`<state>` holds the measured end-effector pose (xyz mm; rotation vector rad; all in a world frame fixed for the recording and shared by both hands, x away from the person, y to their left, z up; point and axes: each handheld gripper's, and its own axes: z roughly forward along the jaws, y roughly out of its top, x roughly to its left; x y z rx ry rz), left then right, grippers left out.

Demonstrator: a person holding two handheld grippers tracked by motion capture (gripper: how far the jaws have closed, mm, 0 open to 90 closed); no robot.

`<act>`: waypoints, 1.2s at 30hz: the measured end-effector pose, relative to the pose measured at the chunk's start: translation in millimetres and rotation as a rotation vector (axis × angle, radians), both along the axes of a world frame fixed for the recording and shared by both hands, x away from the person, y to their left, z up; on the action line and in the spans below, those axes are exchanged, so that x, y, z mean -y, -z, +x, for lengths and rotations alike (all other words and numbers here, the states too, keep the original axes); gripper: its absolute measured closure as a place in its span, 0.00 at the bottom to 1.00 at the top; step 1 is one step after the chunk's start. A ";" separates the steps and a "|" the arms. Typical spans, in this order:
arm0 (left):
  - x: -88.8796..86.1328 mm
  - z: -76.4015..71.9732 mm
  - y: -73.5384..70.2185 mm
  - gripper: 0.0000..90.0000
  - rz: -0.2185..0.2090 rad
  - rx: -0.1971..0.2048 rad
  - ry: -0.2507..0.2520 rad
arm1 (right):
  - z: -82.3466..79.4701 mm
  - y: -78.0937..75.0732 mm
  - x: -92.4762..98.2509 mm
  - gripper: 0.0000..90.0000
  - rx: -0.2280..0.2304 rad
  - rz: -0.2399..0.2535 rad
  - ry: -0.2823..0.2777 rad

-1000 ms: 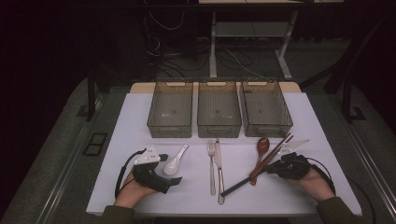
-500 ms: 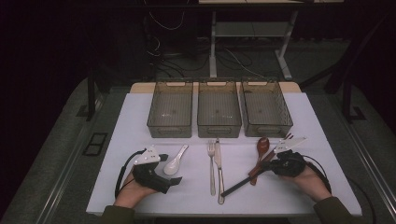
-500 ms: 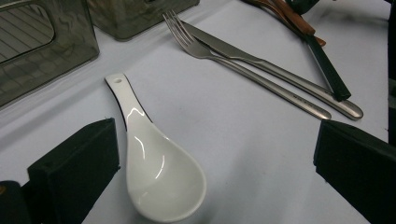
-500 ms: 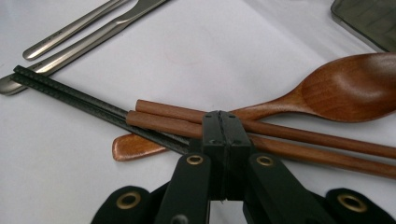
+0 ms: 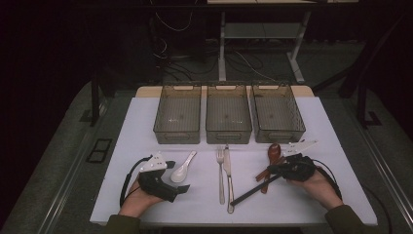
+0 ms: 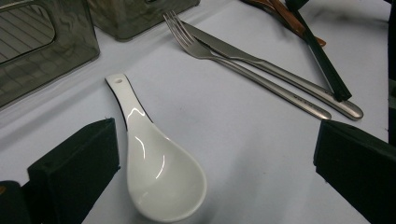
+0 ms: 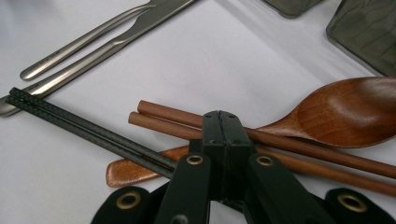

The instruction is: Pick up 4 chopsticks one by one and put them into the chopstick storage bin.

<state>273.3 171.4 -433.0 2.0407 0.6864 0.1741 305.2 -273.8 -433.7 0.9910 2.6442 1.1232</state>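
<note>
On the white table [image 5: 146, 126] the right gripper [image 5: 278, 168] sits at about four o'clock from the table's middle, lying over a small heap of utensils. In the right gripper view its jaws are pressed together, tips meeting right above the brown chopsticks [image 7: 299, 149]; from this low angle it is hard to say whether they pinch anything or merely rest on the sticks. The wooden spoon [image 7: 345, 112] lies under those chopsticks, its bowl toward two o'clock in that view and its handle end poking out at seven o'clock. The black chopsticks [image 7: 88, 128] run from the gripper out toward nine o'clock, touching the spoon's handle.

The left gripper [image 5: 181, 187] rests at about eight o'clock from the table's middle, jaws well apart. In the left gripper view the white soup spoon [image 6: 159, 172] lies on the table between them, bowl near the camera, handle pointing to eleven o'clock, just beside the left-hand jaw and not clamped.

In the middle of the table the fork [image 5: 221, 175] and knife [image 5: 228, 178] lie side by side, touching or nearly so. Three clear bins [image 5: 229, 114] stand in a row at twelve o'clock, just beyond the utensils.
</note>
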 end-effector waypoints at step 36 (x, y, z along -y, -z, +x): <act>-0.7 0.0 -0.2 0.00 -0.002 0.001 0.000 | 34.1 4.6 -9.6 1.00 0.026 0.008 0.036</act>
